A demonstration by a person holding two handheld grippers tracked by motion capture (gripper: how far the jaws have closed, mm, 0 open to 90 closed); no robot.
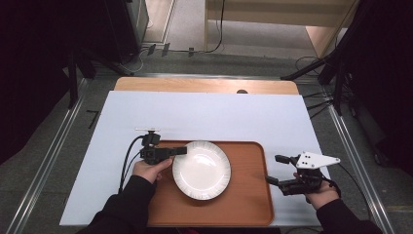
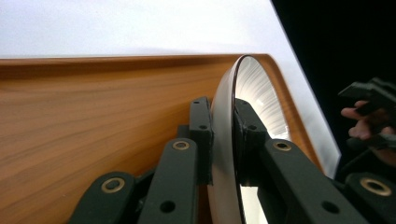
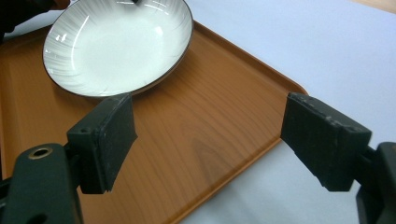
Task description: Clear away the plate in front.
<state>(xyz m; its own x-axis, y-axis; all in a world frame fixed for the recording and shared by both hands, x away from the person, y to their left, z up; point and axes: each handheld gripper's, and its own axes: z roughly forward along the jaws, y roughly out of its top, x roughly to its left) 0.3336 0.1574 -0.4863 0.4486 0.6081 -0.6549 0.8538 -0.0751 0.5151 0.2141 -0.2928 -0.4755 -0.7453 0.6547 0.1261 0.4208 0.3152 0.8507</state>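
A white plate [image 1: 201,169] with a dark rim lies on the wooden tray [image 1: 246,195]. My left gripper [image 1: 181,150] is shut on the plate's left rim; in the left gripper view the plate's edge [image 2: 224,140] stands clamped between the two black pads [image 2: 201,130]. My right gripper [image 1: 276,169] hovers open beside the tray's right edge, nothing between its fingers. In the right gripper view the plate [image 3: 116,44] sits at the upper left, and the tray's corner [image 3: 224,140] lies between the spread pads [image 3: 109,140].
The tray rests on a white sheet [image 1: 204,114] that covers the table; bare wood [image 1: 204,85] shows along the far edge. Metal rails [image 1: 350,146] flank the table, with stands and cables on the floor behind.
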